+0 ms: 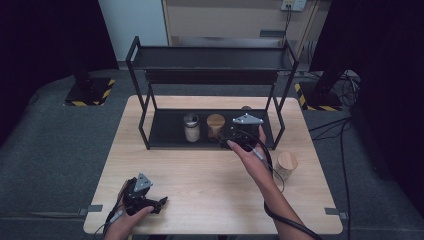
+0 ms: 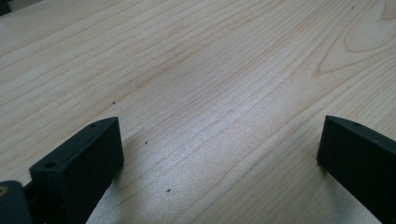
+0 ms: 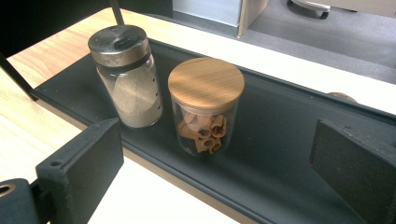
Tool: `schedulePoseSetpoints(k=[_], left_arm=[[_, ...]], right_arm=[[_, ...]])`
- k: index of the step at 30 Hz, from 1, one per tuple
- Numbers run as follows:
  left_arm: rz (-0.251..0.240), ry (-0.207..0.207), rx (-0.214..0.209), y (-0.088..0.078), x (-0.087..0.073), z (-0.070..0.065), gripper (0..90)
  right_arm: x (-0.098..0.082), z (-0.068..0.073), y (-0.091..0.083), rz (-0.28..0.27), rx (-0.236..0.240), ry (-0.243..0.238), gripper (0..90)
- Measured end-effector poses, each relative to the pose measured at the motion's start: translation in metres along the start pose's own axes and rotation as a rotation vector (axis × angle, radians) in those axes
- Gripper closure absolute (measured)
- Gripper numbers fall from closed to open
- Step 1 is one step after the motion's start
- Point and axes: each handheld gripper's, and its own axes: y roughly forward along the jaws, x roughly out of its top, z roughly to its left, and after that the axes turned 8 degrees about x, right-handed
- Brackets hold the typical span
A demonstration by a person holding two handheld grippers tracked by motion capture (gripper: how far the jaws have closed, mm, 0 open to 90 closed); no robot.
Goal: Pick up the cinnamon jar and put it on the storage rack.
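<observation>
We hold our right gripper (image 3: 215, 163), jaws wide, before 2 jars centre-frame: a wooden-lidded glass jar (image 3: 206, 106) of brown rolled sticks and a steel-capped glass shaker (image 3: 127, 76) of beige powder.

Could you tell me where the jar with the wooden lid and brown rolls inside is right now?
It stands on the rack's bottom shelf, just right of the metal-capped shaker in the right gripper view, ahead of the open right tool.
</observation>
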Motion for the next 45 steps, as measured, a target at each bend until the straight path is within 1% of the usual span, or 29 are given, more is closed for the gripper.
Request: schedulePoseSetpoints(k=[11, 17, 22, 38, 45], left_arm=[[0.0, 0.0, 0.0, 0.0, 0.0, 0.0, 0.0], [0.001, -0.001, 0.001, 0.0, 0.0, 0.0, 0.0], [0.001, -0.001, 0.002, 0.0, 0.0, 0.0, 0.0], [0.001, -0.002, 0.003, 0.0, 0.0, -0.001, 0.0], [0.0, -0.003, 0.003, 0.0, 0.0, -0.001, 0.0]], right_arm=[[0.003, -0.006, -0.02, -0.008, 0.001, 0.018, 3.1], [0.005, -0.009, -0.028, 0.0, 0.001, 0.017, 3.1], [0.005, -0.013, -0.036, 0.001, 0.003, 0.029, 3.1], [-0.001, -0.021, -0.049, 0.009, 0.0, 0.048, 3.1], [-0.002, -0.023, -0.053, 0.01, 0.001, 0.045, 3.1]])
